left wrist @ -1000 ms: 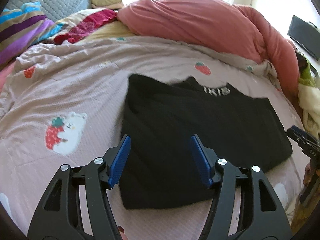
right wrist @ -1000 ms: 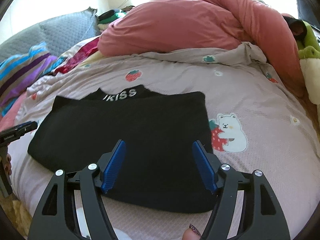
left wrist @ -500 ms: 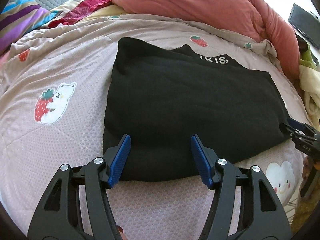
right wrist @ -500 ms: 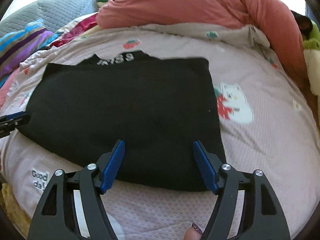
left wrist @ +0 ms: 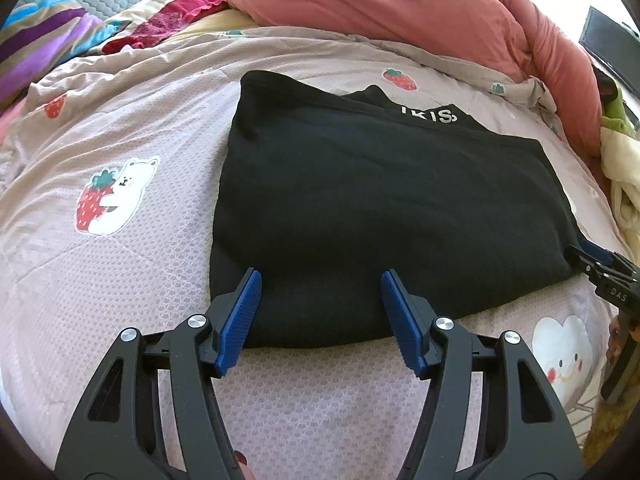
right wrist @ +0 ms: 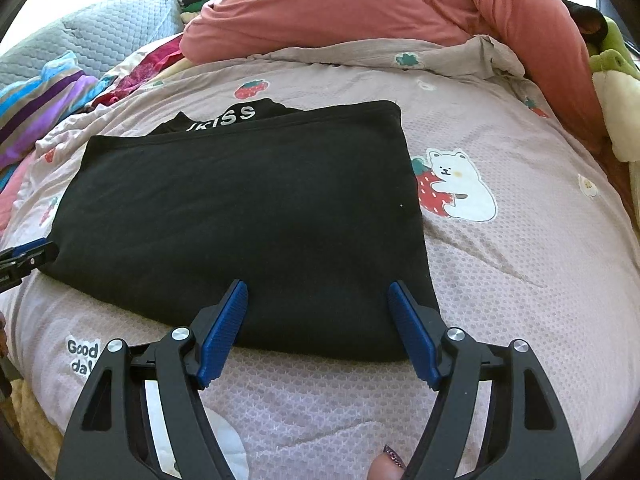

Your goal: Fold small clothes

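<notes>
A black garment (left wrist: 380, 208) lies folded flat on the pink bedspread (left wrist: 120, 280), with white collar lettering (left wrist: 430, 114) at its far edge. It also shows in the right wrist view (right wrist: 248, 216). My left gripper (left wrist: 320, 292) is open, its blue pads over the garment's near left edge. My right gripper (right wrist: 316, 304) is open over the near right edge. Each gripper's tip shows in the other's view, the right one (left wrist: 600, 268) and the left one (right wrist: 24, 258). Neither holds cloth.
A rolled pink duvet (left wrist: 400, 12) lies along the far side of the bed. Striped and red bedding (left wrist: 60, 36) and a grey quilted pillow (right wrist: 100, 36) are at the far left. A green and cream plush toy (right wrist: 616, 92) sits at the right edge.
Both grippers have moved closer to the garment's near edge over the last second, then pulled back slightly. Both stay open. The garment has not moved.
</notes>
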Demonstrator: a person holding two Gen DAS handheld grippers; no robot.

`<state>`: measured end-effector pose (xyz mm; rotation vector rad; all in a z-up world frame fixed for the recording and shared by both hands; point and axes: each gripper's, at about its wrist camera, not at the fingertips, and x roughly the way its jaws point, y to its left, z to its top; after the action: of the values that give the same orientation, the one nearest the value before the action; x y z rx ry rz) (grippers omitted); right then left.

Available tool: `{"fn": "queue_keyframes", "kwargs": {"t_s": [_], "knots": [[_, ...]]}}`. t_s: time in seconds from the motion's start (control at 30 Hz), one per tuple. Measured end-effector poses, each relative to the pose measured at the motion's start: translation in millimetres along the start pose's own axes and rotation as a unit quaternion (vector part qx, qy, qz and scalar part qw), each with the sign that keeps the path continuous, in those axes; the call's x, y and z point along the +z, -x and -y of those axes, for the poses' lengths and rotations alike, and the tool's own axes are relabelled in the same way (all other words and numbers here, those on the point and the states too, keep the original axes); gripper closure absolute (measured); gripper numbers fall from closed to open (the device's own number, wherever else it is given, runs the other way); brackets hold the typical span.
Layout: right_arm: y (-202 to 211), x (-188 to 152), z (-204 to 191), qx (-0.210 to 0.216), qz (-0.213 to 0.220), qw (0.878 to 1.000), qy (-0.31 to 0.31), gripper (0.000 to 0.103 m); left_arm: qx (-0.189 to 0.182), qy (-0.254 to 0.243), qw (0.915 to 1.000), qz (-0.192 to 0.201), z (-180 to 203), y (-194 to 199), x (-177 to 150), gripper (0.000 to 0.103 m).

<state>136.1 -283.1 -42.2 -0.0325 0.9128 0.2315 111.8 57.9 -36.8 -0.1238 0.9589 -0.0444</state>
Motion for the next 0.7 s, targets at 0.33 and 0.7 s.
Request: {"fn": "queue_keyframes", "kwargs": {"t_s": [0.33,0.7], "knots": [[17,-1,-1,0.015,0.004,1.0,-0.006,0.026,0.002,0.002,1.0,0.002,1,10,-4,0.049],[40,-2,-17,0.035,0.019,0.999,-0.003,0.015,-0.005,0.012,0.9999,-0.005,-1,23,-13,0.041]]}}
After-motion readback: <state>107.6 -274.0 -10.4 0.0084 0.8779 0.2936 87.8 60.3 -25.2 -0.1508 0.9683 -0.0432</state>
